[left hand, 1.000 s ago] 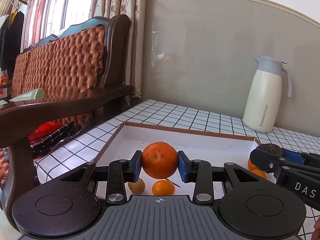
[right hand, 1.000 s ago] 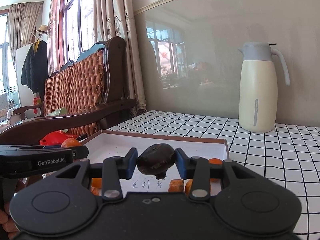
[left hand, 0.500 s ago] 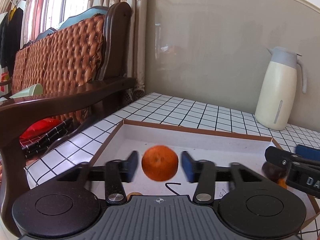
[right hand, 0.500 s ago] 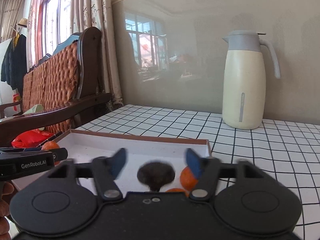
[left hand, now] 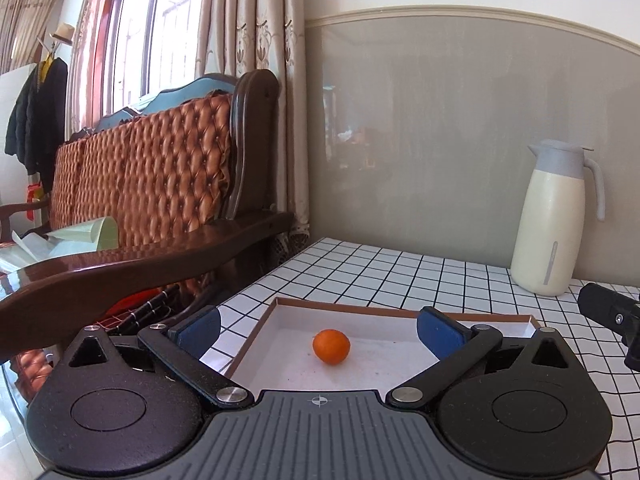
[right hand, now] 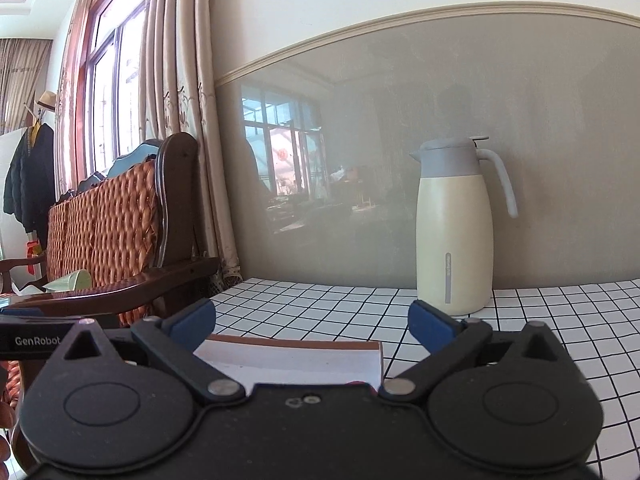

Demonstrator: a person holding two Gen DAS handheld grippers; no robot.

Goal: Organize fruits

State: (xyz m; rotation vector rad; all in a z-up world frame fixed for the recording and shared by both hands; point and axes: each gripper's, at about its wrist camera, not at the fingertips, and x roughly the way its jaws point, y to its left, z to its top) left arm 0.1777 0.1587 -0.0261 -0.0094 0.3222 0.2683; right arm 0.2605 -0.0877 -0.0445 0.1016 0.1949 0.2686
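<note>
From the left wrist view, the left gripper [left hand: 318, 330] stands with its blue pads [left hand: 199, 330] spread wide; the jaws have just been opening, and nothing is pressed between them. Beyond and below the gap, an orange [left hand: 331, 346] sits alone on the white floor of a shallow cardboard box [left hand: 360, 311], clear of both pads and roughly centred between them. The fruit lies towards the box's far half, apart from the brown rim on every side that shows. White floor stretches around it to the left wall and off to the right. The box rests on a checked tablecloth [left hand: 380, 272], and a cream thermos jug [left hand: 554, 220] stands well back on the right, near the wall. A dark wooden sofa arm [left hand: 140, 268] runs close along the table's left edge. At the right border the black tip of the right gripper [left hand: 612, 318] pokes in, above the cloth past the box's right corner.

From the right wrist view, the right gripper [right hand: 312, 326] is likewise gaping, its jaws freshly parted, with nothing between them. Only the box's far wall and a strip of white floor [right hand: 292, 356] show under the gap; no fruit can be seen there, since the gripper body covers the nearer part. Open checked cloth lies ahead and to the right, up to the jug [right hand: 456, 228]. The left gripper's body [right hand: 36, 338] edges in at the left.
</note>
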